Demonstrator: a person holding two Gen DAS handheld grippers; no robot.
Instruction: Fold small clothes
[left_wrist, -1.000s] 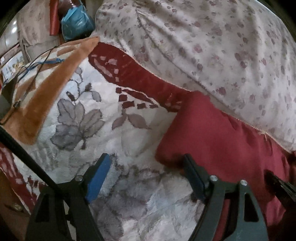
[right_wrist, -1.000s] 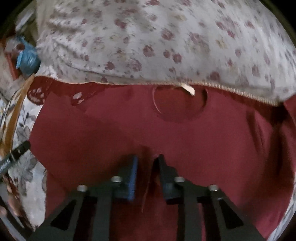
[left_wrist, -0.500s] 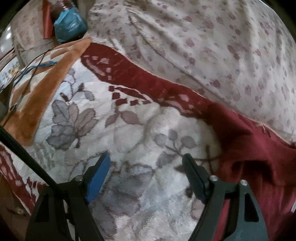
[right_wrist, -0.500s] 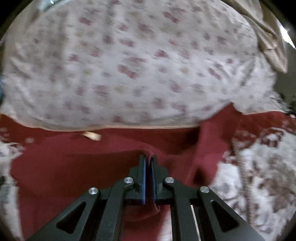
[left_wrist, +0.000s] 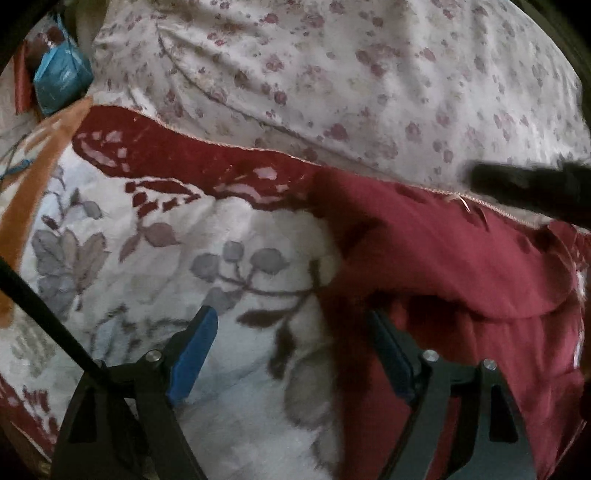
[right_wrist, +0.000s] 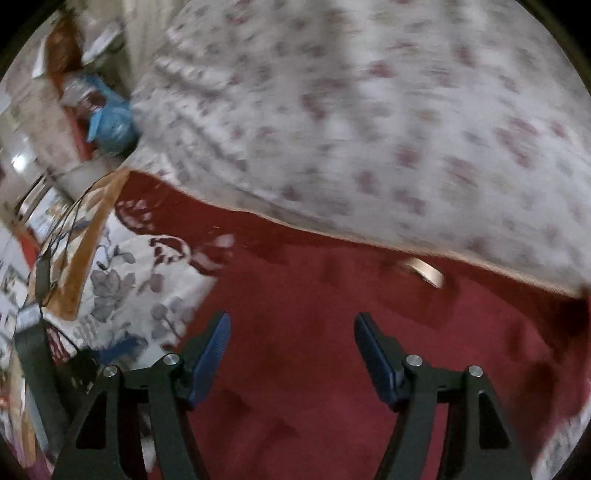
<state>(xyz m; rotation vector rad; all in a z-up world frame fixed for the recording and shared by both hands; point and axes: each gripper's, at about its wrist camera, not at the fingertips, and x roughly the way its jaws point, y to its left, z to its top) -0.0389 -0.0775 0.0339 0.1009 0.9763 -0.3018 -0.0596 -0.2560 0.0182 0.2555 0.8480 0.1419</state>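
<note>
A dark red garment (left_wrist: 461, 258) lies on a flowered blanket (left_wrist: 147, 258), its left part folded over onto itself. My left gripper (left_wrist: 291, 317) hangs over the garment's left edge, one finger above the blanket and the other above red cloth. Its jaws are opening slightly and nothing is between them. In the right wrist view the red garment (right_wrist: 314, 295) fills the lower half, with a pale neck label (right_wrist: 424, 271) showing. My right gripper (right_wrist: 291, 319) hovers above it with its jaws opening and no cloth between them. A dark blurred shape (left_wrist: 535, 192) crosses the right of the left wrist view.
A big rose-print pillow or duvet (left_wrist: 332, 74) overlaps the garment's far edge. A blue bag (left_wrist: 61, 79) sits at the far left beyond an orange blanket border (left_wrist: 29, 195). Cables (right_wrist: 62, 221) and clutter lie past the blanket's left side.
The right gripper, shut on a fold of the red garment, carried it across, then let go, opened and lifted. The left gripper drifted toward the garment's left edge.
</note>
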